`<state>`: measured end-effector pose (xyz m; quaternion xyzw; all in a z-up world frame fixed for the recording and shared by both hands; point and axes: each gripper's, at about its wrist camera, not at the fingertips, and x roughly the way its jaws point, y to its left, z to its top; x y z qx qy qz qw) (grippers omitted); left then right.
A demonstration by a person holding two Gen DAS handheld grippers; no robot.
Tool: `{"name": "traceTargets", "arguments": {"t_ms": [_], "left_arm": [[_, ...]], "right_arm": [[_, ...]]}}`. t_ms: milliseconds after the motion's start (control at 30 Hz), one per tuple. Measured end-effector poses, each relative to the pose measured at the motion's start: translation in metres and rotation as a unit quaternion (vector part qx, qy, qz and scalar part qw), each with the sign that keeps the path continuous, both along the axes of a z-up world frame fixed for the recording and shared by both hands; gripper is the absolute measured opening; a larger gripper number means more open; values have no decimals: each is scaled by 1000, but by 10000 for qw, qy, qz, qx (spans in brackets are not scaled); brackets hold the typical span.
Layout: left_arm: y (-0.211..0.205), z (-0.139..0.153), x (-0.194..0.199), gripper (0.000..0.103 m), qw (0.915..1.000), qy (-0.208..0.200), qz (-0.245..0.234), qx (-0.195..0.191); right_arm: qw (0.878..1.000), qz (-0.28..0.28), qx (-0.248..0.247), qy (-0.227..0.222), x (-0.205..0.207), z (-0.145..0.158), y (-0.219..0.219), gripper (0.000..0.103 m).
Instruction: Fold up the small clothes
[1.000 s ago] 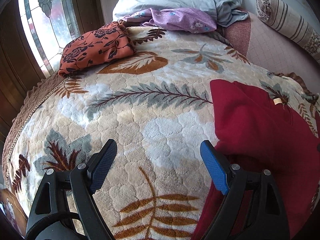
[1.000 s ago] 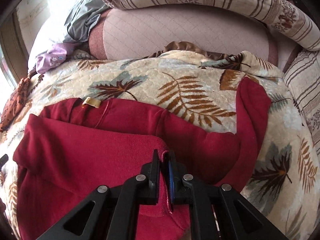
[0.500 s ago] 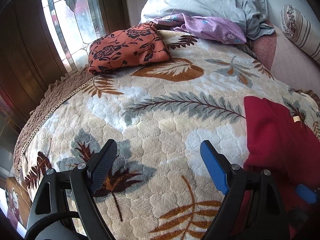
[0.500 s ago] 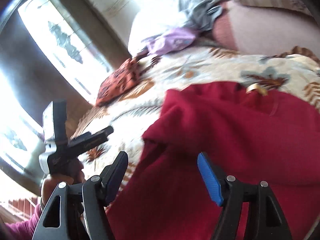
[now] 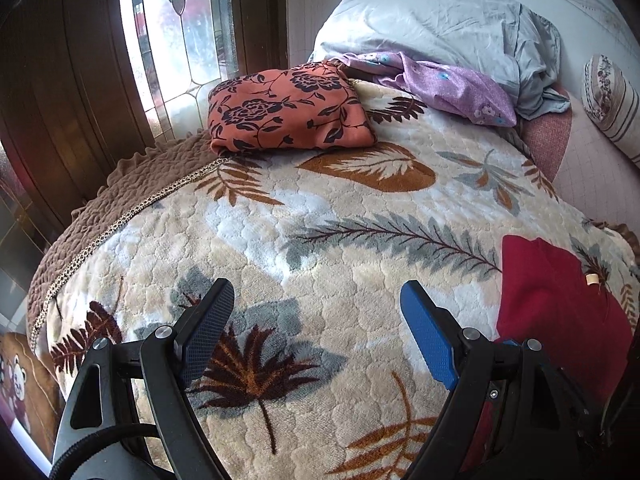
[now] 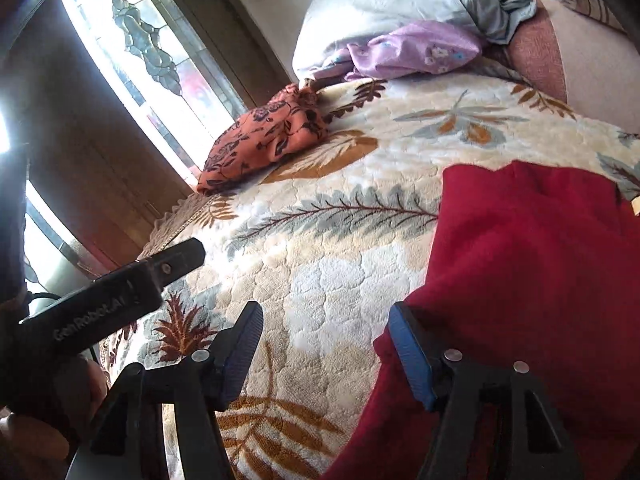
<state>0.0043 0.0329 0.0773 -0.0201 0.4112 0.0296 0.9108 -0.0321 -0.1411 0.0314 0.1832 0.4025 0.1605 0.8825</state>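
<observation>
A dark red garment (image 6: 532, 280) lies folded over on the leaf-patterned bed blanket (image 6: 344, 272); it shows at the right edge in the left wrist view (image 5: 556, 316). My right gripper (image 6: 324, 344) is open and empty, its blue finger beside the garment's left edge. My left gripper (image 5: 316, 324) is open and empty above bare blanket (image 5: 320, 240), left of the garment; its body also shows at the left in the right wrist view (image 6: 120, 296).
A folded orange floral cloth (image 5: 288, 108) lies at the far left of the bed by a stained-glass window (image 5: 180, 32). A purple cloth (image 5: 448, 88) and a grey pillow (image 5: 440, 24) lie at the head. A striped bolster (image 5: 612, 104) is far right.
My right gripper let go of the red garment's edge, opened and swung left. My left gripper moved left, away from the garment, staying open.
</observation>
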Motion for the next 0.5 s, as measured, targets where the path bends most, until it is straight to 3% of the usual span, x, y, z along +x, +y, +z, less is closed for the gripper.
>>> {"name": "traceTargets", "arguments": {"t_ms": [167,267,367,500], "left_arm": [[-4,-1,-2,86,10000,31,-51,67],[-11,-1,-4,86,9999,20,-151,61],[-19,-1,-6,86,9995,4,-253,172],[-18,1,-5,86,9996,-15,-246,122]], "right_arm": [[9977,-201,617,179,-31,6,-20,59],[9987,-136,423,230,-51,3,-24,59],[9985,-483,109,240,-40,-8,-32,59],[9958,-816,321,269,-8,-18,-41,61]]}}
